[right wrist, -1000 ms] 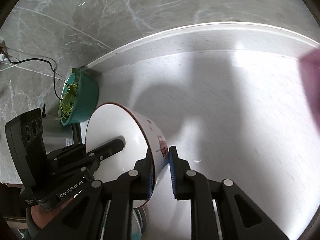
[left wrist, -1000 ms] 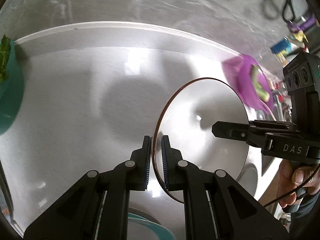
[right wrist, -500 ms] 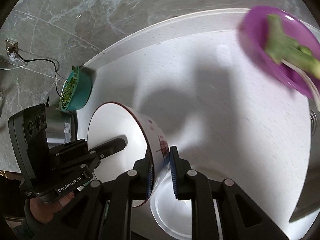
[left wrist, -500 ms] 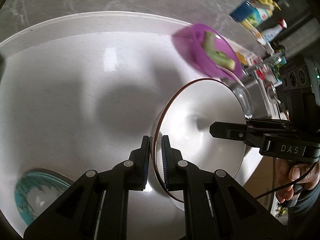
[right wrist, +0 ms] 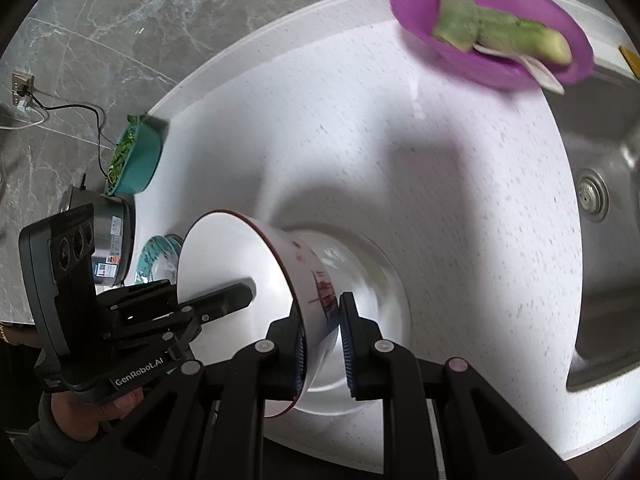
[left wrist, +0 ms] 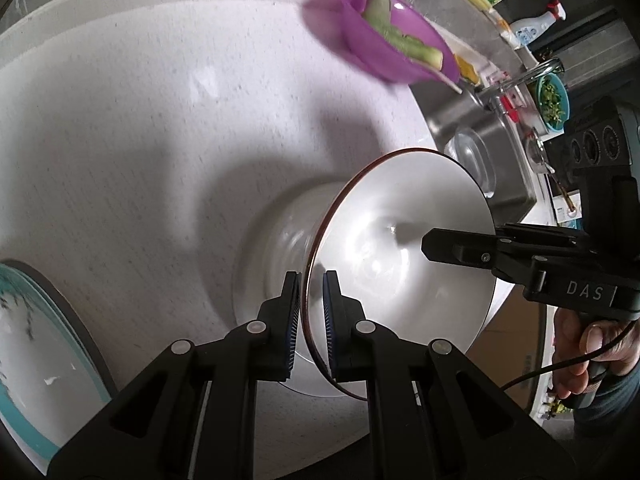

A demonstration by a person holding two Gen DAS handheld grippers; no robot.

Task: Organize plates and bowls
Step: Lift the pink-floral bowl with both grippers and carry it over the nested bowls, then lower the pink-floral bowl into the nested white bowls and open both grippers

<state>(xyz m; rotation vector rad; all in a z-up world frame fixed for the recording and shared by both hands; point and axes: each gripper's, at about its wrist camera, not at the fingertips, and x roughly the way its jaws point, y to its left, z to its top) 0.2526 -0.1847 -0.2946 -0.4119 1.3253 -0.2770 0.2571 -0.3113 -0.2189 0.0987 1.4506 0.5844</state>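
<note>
- I have both grippers clamped on one white glazed ceramic bowl with a thin brown rim (left wrist: 404,240): my left gripper (left wrist: 311,312) pinches the near rim, its ribbed blue pads tight on the thin wall.
- My right gripper (right wrist: 323,340) grips the opposite wall of the same bowl (right wrist: 240,280), one pad inside and one on the outside by the red painted mark.
- The bowl hangs tilted, mouth towards the left gripper's camera, right over a second white bowl or plate (left wrist: 276,248) on the white speckled stone counter (left wrist: 140,140). I cannot tell whether the two touch.
- I judge the task partly done: this bowl looks about to be nested on the white piece below, but it is not set down or released.
- Left of the white piece sits a shallow plate with a teal rim and a dark edge (left wrist: 48,360), apart from the stack. It looks smooth and glossy.
- Beyond the white piece, at the counter's back edge, a translucent purple plastic bowl (right wrist: 492,28) holds pale green vegetable pieces.
- Far left of the white piece, a teal bowl of chopped greens (right wrist: 134,160) stands by a steel appliance.
- Right of the white piece is a brushed steel sink (right wrist: 600,208), matte and curved.
- I judge the glaze slick, so only a firm pinch keeps the bowl from sliding.
</note>
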